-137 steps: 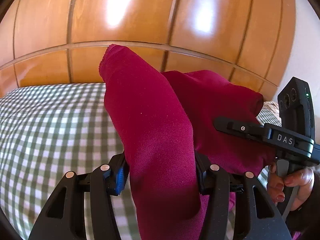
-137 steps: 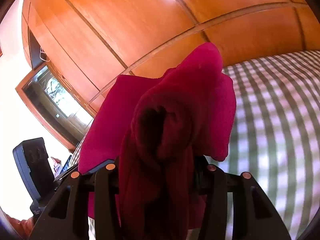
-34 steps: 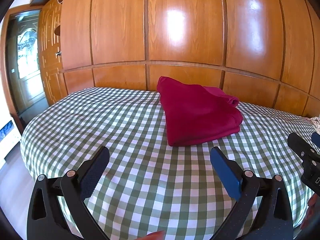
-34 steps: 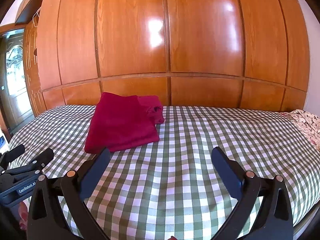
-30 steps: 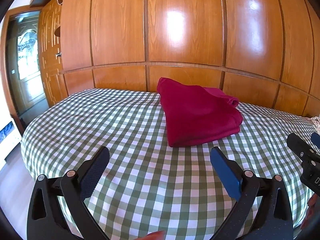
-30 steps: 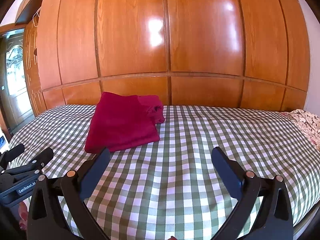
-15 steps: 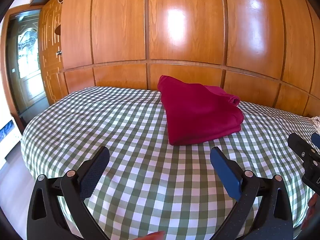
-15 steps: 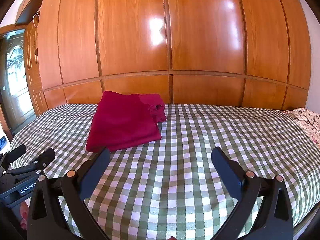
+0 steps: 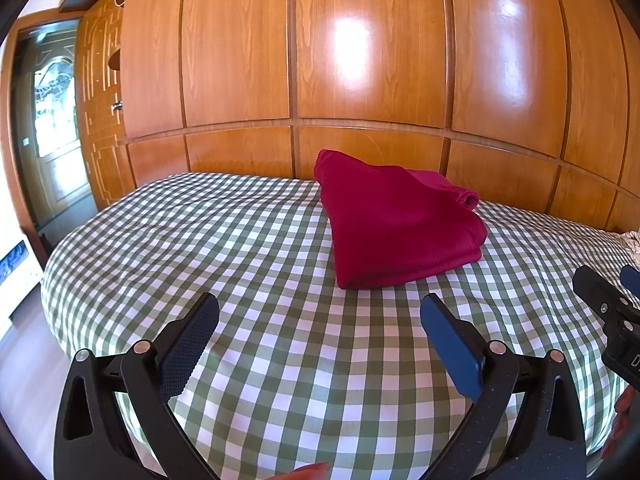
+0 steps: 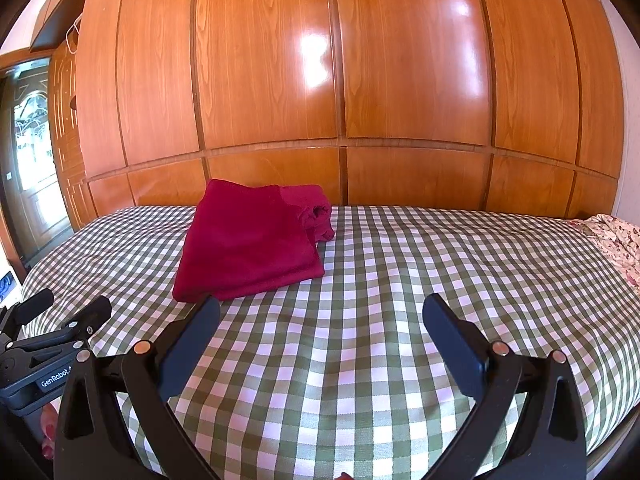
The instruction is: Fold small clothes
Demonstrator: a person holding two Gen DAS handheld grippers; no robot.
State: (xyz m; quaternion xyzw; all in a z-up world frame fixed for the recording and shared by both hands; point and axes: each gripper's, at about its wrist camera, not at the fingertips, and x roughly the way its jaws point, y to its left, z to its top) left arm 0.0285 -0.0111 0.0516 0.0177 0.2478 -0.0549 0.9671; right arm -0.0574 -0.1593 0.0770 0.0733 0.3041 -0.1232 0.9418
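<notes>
A: Crimson, folded into a thick bundle: in the left wrist view the garment [image 9: 396, 224] lies on the green-and-white checked bedspread [image 9: 240, 248], ahead of the left gripper [image 9: 318, 316] and a touch to its right, well apart from the fingertips.

B: And the gripper itself?

A: Spread wide, holding nothing, over bare bedspread. Part of the right gripper [image 9: 608, 308] pokes in at the right edge, with a cut-off white "D" on it.

B: The right wrist view?

A: There the garment [image 10: 252, 240] sits ahead and to the left of the right gripper [image 10: 320, 316], its near corner just beyond the left finger, its rolled end toward the wooden panel wall [image 10: 320, 80].

B: Open too?

A: Wide apart, empty. The left gripper [image 10: 52, 320] shows at lower left, labelled "GenRobot." with the rest hidden.
</notes>
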